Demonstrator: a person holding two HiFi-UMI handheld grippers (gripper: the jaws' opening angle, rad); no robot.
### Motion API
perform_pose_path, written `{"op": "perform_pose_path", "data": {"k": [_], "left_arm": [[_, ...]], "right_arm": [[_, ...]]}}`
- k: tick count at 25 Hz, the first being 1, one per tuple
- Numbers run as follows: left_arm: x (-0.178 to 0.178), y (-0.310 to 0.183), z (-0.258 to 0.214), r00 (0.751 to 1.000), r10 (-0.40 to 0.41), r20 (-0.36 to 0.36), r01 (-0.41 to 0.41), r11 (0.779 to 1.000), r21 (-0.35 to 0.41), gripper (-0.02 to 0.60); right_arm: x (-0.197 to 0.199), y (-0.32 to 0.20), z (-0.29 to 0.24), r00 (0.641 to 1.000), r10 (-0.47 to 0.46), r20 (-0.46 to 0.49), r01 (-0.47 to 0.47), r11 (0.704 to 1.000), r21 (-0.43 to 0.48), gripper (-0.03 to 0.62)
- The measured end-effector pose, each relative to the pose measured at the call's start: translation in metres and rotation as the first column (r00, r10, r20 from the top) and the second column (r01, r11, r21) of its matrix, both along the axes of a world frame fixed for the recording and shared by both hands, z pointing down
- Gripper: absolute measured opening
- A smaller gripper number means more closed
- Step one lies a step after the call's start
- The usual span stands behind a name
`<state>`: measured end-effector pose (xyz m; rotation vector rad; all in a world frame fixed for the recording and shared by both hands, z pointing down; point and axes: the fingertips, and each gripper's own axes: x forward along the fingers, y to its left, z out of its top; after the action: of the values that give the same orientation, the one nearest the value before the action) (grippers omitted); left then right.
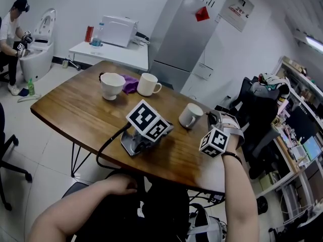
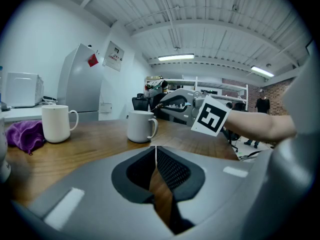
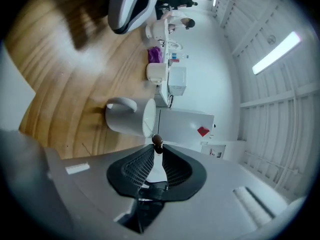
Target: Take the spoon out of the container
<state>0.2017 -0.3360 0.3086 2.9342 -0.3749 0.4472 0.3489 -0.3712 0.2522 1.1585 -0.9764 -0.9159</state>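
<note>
Bowl (image 1: pixel 112 84), cloth (image 1: pixel 131 83) and mug (image 1: pixel 147 84) line the table's (image 1: pixel 75 112) upper middle; right of centre, another mug (image 1: pixel 190 116) stands just beside the spoon (image 3: pixel 156 141) in the right gripper (image 3: pixel 156 150).

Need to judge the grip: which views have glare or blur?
Head view: sharp, glare on the table's near edge. Left gripper view: sharp, dark corners. Right gripper view: rolled sideways, table blurred at upper left, spoon handle crisp between the jaws.

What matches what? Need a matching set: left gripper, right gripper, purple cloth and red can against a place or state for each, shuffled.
1 left gripper
2 right gripper
3 purple cloth
4 red can

A on the white side table
B jaws together, nothing between them
C between two white mugs
D jaws closed on the dark end of the spoon

Pairs: 1-B, 2-D, 3-C, 4-A
</note>
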Motion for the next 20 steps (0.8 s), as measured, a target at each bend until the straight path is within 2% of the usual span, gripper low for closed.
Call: {"op": "perform_pose_path", "data": {"k": [8,13,16,20], "left_arm": [[0.0,0.001,0.001,1.0,0.001,0.0,-0.001,1.0,-0.002,0.012],[-0.001,0.0,0.0,1.0,0.001,0.0,-0.001,1.0,-0.002,0.012],[-0.001,0.0,0.0,1.0,0.001,0.001,-0.001,1.0,-0.003,0.012],[-0.001,0.001,0.001,1.0,0.0,0.0,0.0,1.0,-0.003,0.012]], "right_arm": [[0.011,0.015,-0.031,0.981,-0.012,0.195,-0.015,0.99,0.137,0.052],[0.034,0.026,-0.045,0.923,-0.002,0.385,-0.078,0.978,0.191,0.052],[0.047,0.03,-0.043,0.881,0.012,0.472,-0.111,0.977,0.182,0.051],[0.061,0.032,-0.028,0.841,0.048,0.538,-0.142,0.981,0.135,0.049]]}}
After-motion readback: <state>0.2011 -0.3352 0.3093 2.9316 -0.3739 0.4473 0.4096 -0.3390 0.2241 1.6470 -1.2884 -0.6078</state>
